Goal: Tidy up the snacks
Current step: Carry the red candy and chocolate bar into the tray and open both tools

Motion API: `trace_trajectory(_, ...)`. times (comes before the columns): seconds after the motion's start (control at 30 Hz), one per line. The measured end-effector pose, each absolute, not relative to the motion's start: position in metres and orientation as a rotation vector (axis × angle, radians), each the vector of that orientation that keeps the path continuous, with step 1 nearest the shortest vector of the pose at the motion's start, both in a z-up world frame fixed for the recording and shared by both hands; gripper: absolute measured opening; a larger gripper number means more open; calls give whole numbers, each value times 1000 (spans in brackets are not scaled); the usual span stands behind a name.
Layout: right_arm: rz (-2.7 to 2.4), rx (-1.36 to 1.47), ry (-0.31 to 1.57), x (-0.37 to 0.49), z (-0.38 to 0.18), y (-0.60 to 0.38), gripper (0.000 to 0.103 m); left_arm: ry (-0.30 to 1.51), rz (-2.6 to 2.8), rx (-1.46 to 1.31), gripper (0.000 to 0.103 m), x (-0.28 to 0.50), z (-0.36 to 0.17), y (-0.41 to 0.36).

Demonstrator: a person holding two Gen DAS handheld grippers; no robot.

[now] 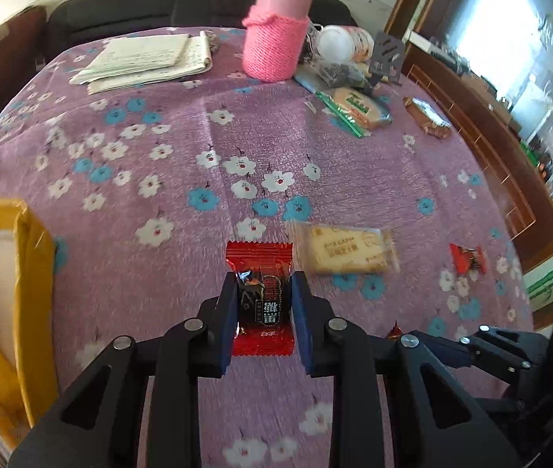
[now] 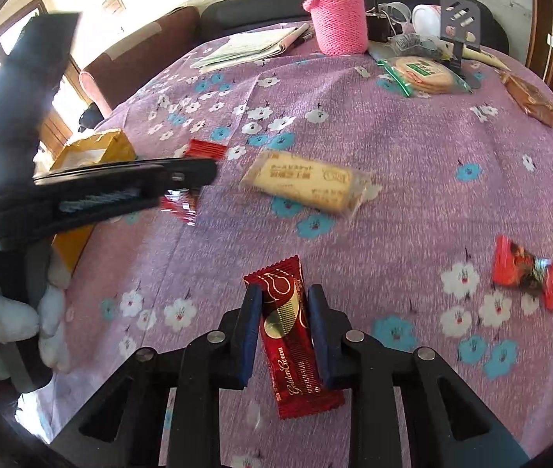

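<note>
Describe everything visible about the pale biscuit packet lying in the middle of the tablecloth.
The pale biscuit packet is a clear plastic wrapper around a cream rectangular biscuit printed with brown characters. It looks sealed, with crimped ends. It lies flat on the purple flowered tablecloth, long side running slantwise in the right wrist view, apart from both tools. Nothing but the cloth touches it; a small red candy lies off to its right.

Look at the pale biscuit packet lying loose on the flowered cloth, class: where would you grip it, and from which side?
Grip the pale biscuit packet across its short width at mid-length, coming down from above. It lies flat on the cloth with open cloth along both long edges, so fingers probably fit either side. The crimped ends look flimsy, and both grippers are already full.
</note>
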State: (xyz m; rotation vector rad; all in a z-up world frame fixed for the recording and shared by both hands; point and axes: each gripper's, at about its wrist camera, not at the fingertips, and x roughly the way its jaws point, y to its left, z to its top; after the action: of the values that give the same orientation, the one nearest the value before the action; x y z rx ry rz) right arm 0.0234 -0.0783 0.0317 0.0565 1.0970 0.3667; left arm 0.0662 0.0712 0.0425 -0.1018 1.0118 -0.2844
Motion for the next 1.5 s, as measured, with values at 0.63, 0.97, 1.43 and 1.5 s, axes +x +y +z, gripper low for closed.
trace_trajectory(0.63, 343, 12, 1063, -19, 32, -48, 45, 724, -154, -279, 24, -92, 118, 160)
trace_trajectory(0.97, 329, 31, 1033, -24, 41, -41, 24, 656, -24, -388, 24, -127, 116, 240)
trace_trajectory(1.43, 699, 61, 958, -41, 114, 85, 24, 691, 146, -413, 24, -131, 78, 314)
trace_trajectory(1.5, 734, 30, 968, -41, 113, 113, 24, 697, 164, -411, 24, -128, 72, 321)
